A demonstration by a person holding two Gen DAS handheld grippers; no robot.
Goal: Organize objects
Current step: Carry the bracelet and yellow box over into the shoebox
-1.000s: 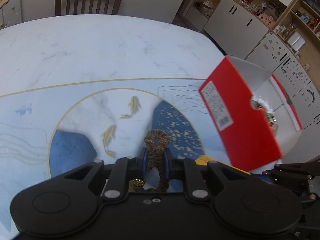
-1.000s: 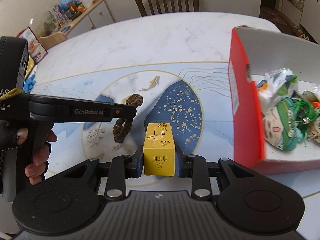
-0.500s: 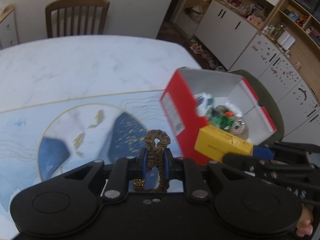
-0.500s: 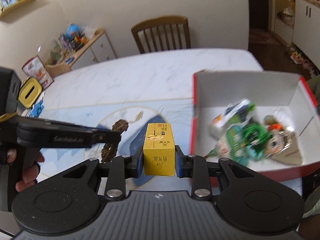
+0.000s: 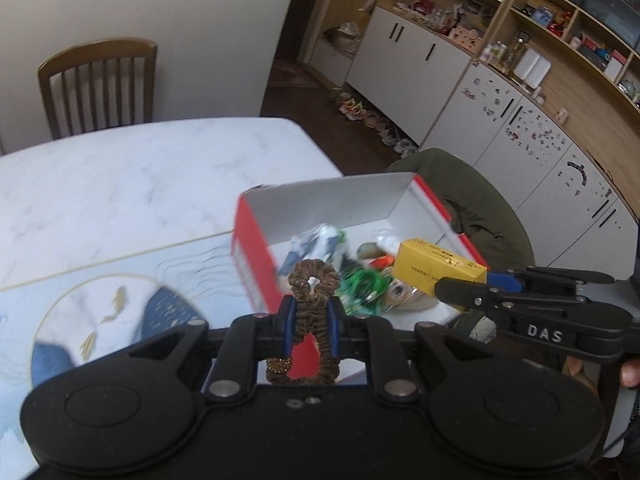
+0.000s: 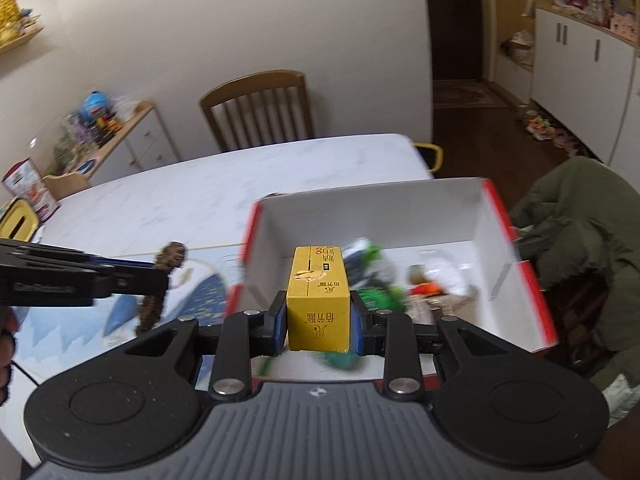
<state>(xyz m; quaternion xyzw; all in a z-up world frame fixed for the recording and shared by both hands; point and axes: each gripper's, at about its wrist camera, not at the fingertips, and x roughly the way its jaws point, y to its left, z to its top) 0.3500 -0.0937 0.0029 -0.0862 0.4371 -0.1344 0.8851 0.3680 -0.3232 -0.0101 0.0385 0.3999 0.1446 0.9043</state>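
I am working in a dining room, over a marble-topped table with a blue fish-pattern mat, a wooden chair at the far side and white cabinets beyond. The yellow carton is hanging above the open red box, near its front left corner; my right hand-held gripper is pinching it by its two long sides. The brown scrunchie is dangling from my left hand-held gripper, whose pads are pressed onto the fabric loop, just short of the box's near wall. Inside the box small toys and a green tangle are crowding the floor, though blur is hiding what each one is. I judge I am mid-delivery. To do it well, I would be lowering the carton flat toward the barer white floor at the far side before letting go, keeping it off the rim, then bringing the scrunchie fully over the wall so it is not catching the edge. The olive jacket is lying beside the box, clear of both.
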